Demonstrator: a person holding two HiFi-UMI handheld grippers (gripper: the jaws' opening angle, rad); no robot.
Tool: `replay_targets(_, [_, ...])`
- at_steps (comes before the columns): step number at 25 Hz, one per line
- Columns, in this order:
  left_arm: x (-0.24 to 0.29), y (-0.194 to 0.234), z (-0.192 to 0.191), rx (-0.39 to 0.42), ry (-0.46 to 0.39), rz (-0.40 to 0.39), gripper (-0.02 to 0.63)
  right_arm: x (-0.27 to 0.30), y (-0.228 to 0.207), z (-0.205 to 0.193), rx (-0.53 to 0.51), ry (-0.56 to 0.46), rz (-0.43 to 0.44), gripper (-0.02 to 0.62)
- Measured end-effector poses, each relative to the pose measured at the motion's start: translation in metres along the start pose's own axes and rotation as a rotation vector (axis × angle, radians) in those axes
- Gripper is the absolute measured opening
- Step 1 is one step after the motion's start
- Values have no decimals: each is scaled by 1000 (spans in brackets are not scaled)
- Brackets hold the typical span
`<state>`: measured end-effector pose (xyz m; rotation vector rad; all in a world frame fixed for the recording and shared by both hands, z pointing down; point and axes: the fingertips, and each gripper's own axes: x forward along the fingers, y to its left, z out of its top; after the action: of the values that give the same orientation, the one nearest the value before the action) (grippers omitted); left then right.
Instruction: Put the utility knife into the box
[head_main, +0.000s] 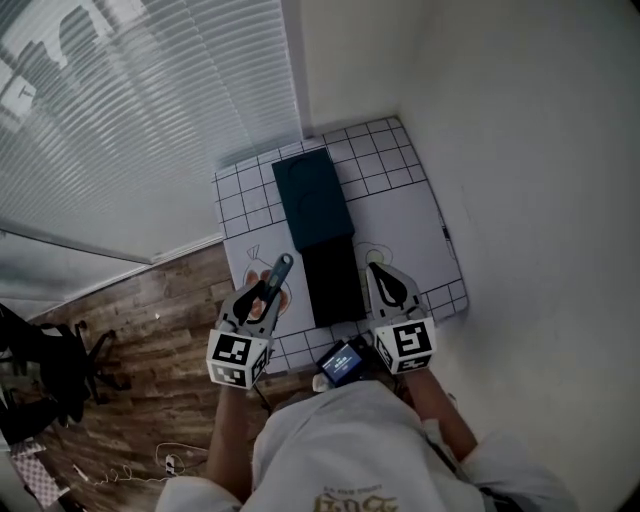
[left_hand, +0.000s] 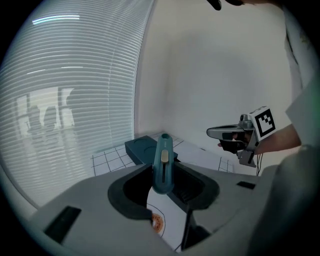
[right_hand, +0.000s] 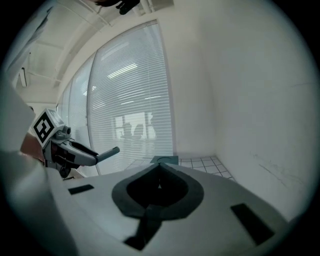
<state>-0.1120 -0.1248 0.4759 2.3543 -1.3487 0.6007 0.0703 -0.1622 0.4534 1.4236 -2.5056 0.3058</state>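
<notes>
A teal utility knife (head_main: 277, 272) with a pale slider (left_hand: 163, 159) stands up between the jaws of my left gripper (head_main: 262, 292), which is shut on its lower end. It hangs just left of the black box (head_main: 332, 283), whose dark teal lid (head_main: 313, 197) lies behind it on the mat. In the left gripper view the box (left_hand: 192, 186) sits right behind the knife, and the lid (left_hand: 144, 148) lies farther back. My right gripper (head_main: 380, 272) is shut and empty at the box's right side. From the right gripper view the knife tip (right_hand: 109, 152) sticks out of the left gripper (right_hand: 75, 154).
A white mat with grid borders (head_main: 400, 215) covers the small table in the corner between a blinds-covered window (head_main: 130, 120) and a white wall (head_main: 520, 150). Wooden floor (head_main: 150, 330) lies to the left. A small device with a blue screen (head_main: 343, 362) hangs at the person's chest.
</notes>
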Motion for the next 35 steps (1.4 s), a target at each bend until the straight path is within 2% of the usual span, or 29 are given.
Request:
replay_targets(7, [28,-21,22,52,-17,-66,142,5,-26,-4,10,0,-37,6])
replay_targets(14, [32,-29,26,71,-21,-123,143,1,-18,-1,26,1,-70,6])
replay_targets(23, [36,-33,28,115,-19,-222,142,-14,-13,2,53,3,-184,6])
replay_targets(31, [46,-39,10,115,30,-272,143,-19,-4,-6,59,33,-206,6])
replay_targets(35, [56,-47,-7,137,83,-289,143,-22,-6,-17,64,50,-213,6])
